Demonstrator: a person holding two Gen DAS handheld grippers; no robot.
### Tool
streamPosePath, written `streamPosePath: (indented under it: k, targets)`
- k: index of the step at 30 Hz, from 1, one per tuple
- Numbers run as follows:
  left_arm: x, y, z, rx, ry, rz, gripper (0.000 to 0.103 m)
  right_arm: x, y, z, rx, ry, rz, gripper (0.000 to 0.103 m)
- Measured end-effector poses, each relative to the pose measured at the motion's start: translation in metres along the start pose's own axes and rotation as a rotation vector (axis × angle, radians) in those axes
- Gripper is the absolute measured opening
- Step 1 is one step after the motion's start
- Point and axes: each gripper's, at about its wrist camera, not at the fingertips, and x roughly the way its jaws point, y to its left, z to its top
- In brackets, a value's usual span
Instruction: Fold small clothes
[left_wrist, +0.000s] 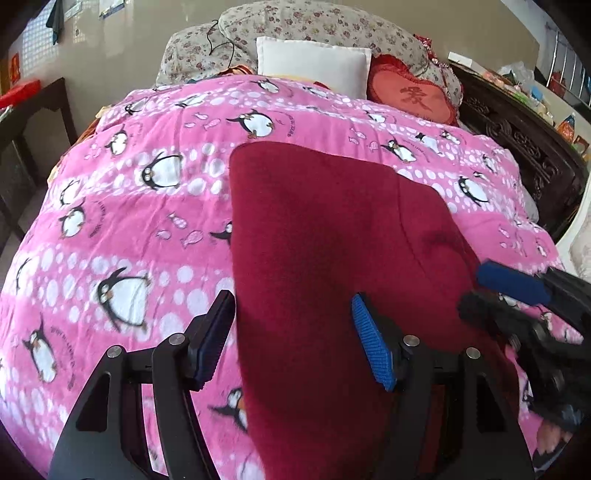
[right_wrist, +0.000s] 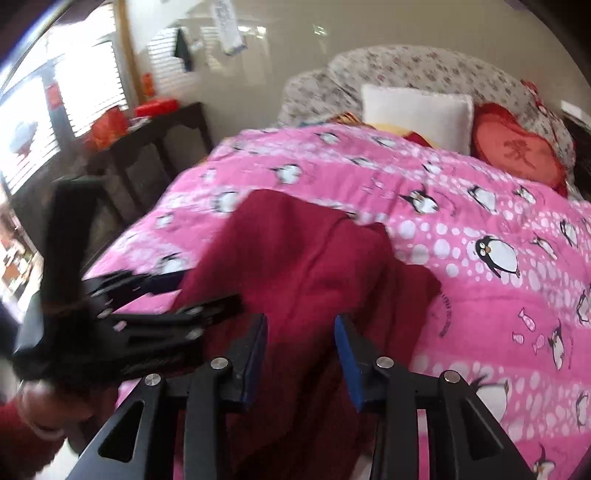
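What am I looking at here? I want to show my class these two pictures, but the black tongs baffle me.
They are two hand-held grippers, each carrying a camera that looks out along its own fingers. One picture comes from the left gripper, the other from the right gripper; each also glimpses its partner. Both stand open, holding nothing. Below them a dark red garment lies spread on a pink penguin blanket covering a bed. A white pillow and red heart cushion sit at the far end.

Left black tongs with blue ribbed pads (left_wrist: 293, 338): jaws spread wide, angled downward. Right black tongs with blue pads (right_wrist: 301, 363): jaws parted, angled downward, just beside the left pair.
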Motion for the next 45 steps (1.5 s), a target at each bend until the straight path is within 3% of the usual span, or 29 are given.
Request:
streamPosePath:
  k: [1,5,8,12,22,45]
  targets:
    - [-0.003,0.000,-0.002,0.002,-0.005,0.003,0.066,-0.003,0.005,-0.004,-0.013,0.005,-0.003,0.045]
    - [-0.006,-0.004,-0.014,0.008,-0.022,0.024,0.066,0.008,0.015,-0.030,-0.048,0.067,-0.052,0.046]
    - [-0.003,-0.005,-0.022,-0.027,-0.030,0.009,0.066,0.019,0.003,-0.045,0.017,0.076,-0.053,0.047]
    - [-0.007,-0.004,-0.022,-0.047,-0.053,0.026,0.066,-0.002,-0.004,-0.042,0.094,0.019,0.007,0.049]
    - [-0.020,-0.010,-0.020,0.004,-0.094,0.112,0.066,-0.031,0.005,-0.024,0.082,-0.084,-0.090,0.049]
    - [-0.036,-0.006,-0.025,-0.005,-0.145,0.135,0.066,-0.024,0.009,-0.020,0.108,-0.098,-0.167,0.050]
